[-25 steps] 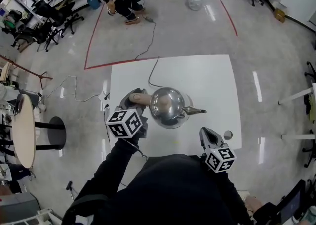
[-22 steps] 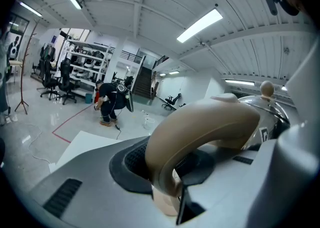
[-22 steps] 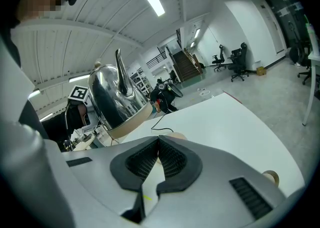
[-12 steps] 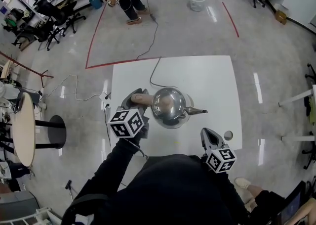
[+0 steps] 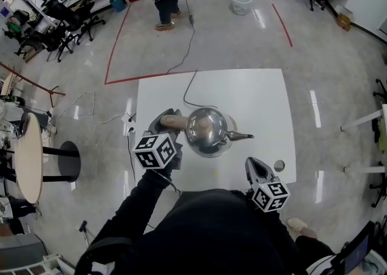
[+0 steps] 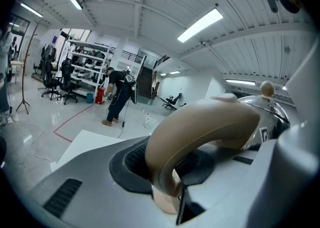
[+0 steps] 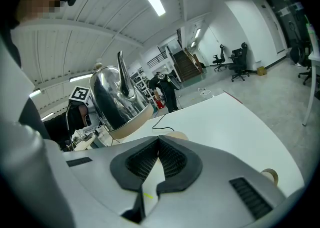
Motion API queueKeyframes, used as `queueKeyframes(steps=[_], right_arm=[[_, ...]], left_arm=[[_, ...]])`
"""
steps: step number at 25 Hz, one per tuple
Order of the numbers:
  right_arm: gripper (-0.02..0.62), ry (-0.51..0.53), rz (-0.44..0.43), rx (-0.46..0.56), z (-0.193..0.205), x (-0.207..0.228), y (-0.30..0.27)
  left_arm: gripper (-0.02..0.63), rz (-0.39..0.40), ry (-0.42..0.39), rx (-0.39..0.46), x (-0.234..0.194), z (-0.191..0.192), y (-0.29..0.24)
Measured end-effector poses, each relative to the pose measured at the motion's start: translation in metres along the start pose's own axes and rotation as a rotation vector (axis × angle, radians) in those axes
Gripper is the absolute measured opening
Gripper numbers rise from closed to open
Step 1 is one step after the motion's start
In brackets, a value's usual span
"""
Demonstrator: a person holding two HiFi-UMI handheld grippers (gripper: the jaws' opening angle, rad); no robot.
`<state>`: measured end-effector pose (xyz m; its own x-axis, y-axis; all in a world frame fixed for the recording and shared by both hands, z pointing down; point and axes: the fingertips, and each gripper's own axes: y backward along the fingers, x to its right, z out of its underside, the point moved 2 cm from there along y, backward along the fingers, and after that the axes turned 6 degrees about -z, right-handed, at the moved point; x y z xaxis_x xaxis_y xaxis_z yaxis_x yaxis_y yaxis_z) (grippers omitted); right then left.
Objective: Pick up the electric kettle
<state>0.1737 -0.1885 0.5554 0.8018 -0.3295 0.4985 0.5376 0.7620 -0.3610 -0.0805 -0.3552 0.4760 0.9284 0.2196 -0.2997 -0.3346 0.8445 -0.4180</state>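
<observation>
**Left gripper clamps the kettle's handle**

The left gripper [image 6: 175,172] is closed on the beige handle [image 6: 200,127] of the electric kettle [image 5: 205,130]. The steel kettle is held clear of the white table [image 5: 254,98], its spout pointing right. The right gripper [image 7: 159,147] hangs near the table's front edge, jaws together and empty, beside a tape roll [image 5: 279,164].
</observation>
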Motion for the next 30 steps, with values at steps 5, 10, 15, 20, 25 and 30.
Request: queueKeyframes(steps=[5, 10, 15, 20, 25, 30], right_arm=[[0.012, 0.0, 0.0, 0.0, -0.0002, 0.0001, 0.001], [0.012, -0.003, 0.001, 0.002, -0.0002, 0.0, 0.0013], [0.012, -0.003, 0.002, 0.003, 0.0005, 0.0014, 0.0006], [0.012, -0.005, 0.004, 0.004, 0.0026, 0.0029, 0.0004], [0.012, 0.002, -0.001, -0.002, 0.0033, 0.0017, -0.0009], [0.012, 0.0, 0.0, -0.003, 0.0044, 0.0027, -0.0019]], left_arm=[[0.103, 0.0, -0.002, 0.002, 0.0006, -0.0005, 0.0005], [0.103, 0.004, -0.002, 0.004, 0.0013, -0.0012, 0.0005], [0.103, 0.004, -0.001, 0.006, 0.0003, -0.0004, -0.0007], [0.103, 0.002, -0.001, 0.004, -0.0008, 0.0019, -0.0015], [0.103, 0.003, -0.001, 0.004, -0.0009, 0.0018, -0.0019], [0.103, 0.002, -0.002, 0.001, -0.0016, 0.0033, -0.0032]])
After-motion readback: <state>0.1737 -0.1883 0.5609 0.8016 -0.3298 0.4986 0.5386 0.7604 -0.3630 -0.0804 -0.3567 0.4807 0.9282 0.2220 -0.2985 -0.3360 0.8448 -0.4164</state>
